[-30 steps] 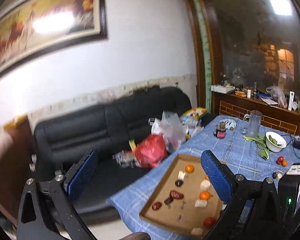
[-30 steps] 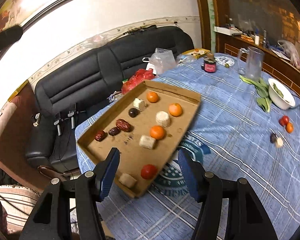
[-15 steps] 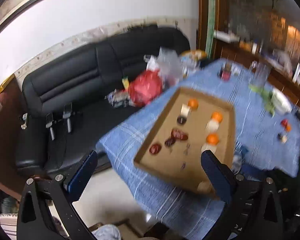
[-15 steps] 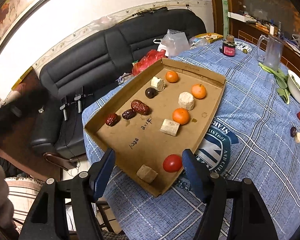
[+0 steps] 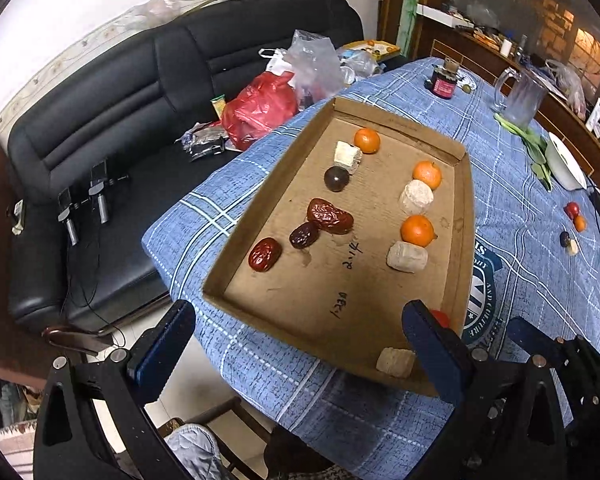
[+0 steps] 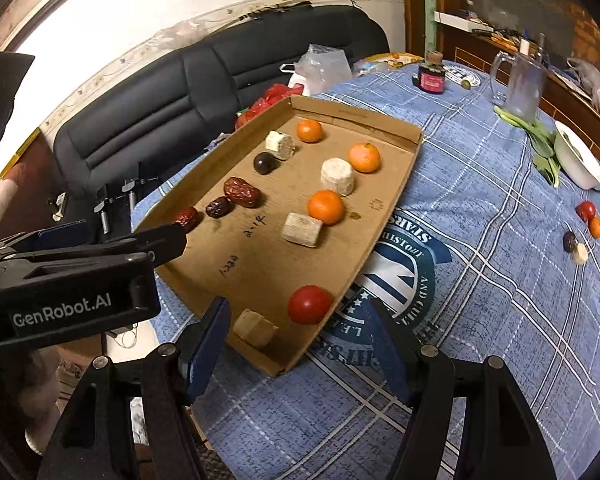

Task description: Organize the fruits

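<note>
- Right wrist view, far left: the left claw [image 6: 112,236] comes in from the side with its black plastic arm over the near left corner of the shallow brown cardboard tray [image 6: 396,184]. In its own view the jaws stand wide and hold nothing.
- Left part of the tray: three wrinkled dark red dates [image 6: 242,192] lie in a slanted row. Beyond them is a smooth dark round fruit [image 6: 265,163].
- Near edge, between the blue pads of the right claw [image 6: 300,344]: a pale rough cube-like piece [image 6: 255,327] and a glossy round red tomato [image 6: 310,304]. Both lie just ahead of this claw, which is half open and empty, so I judge the right hand nearer to them.
- Middle of the tray: three matte orange tangerines [image 6: 326,207] alternate with pale porous chunks [image 6: 302,229].
- Right side: a few small fruits [image 6: 586,211] lie loose on the blue checked cloth of the desk [image 6: 480,280], well apart from both claws.
</note>
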Demonstrator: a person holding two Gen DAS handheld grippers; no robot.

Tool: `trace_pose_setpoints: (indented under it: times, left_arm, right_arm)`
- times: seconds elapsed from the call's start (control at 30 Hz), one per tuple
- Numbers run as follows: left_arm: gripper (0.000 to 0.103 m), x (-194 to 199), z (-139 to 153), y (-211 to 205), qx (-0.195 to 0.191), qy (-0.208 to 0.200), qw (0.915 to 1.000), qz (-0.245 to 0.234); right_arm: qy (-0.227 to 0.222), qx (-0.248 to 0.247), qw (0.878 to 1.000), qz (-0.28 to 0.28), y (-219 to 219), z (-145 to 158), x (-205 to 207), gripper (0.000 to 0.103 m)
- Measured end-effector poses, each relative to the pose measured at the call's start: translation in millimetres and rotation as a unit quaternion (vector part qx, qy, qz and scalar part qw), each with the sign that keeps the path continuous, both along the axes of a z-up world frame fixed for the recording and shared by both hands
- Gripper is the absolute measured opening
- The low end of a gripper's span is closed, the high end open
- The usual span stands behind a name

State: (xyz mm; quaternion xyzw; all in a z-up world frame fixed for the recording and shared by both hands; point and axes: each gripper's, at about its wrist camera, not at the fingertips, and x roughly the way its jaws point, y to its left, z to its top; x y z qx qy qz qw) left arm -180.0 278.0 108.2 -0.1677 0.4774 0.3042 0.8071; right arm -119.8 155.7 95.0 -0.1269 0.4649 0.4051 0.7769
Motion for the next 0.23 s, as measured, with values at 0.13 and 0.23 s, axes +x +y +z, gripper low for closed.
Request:
trace_pose_setpoints:
  times: [0.13,0.23]
  left_arm:
    - [0.103,-5.5,5.6,7.2,-0.003,-0.002,1.0,-0.004]
    - [0.103,-12.9,2.5,17.8,-0.017,0.002,0.9998,-0.001]
  right_arm:
    - [0.0,-0.004,1.0,-0.008,8.0,-1.7,3.8,0.074]
    - [0.0,-0.009,1.0,-0.013,21.2,-1.1,7.6,0.074]
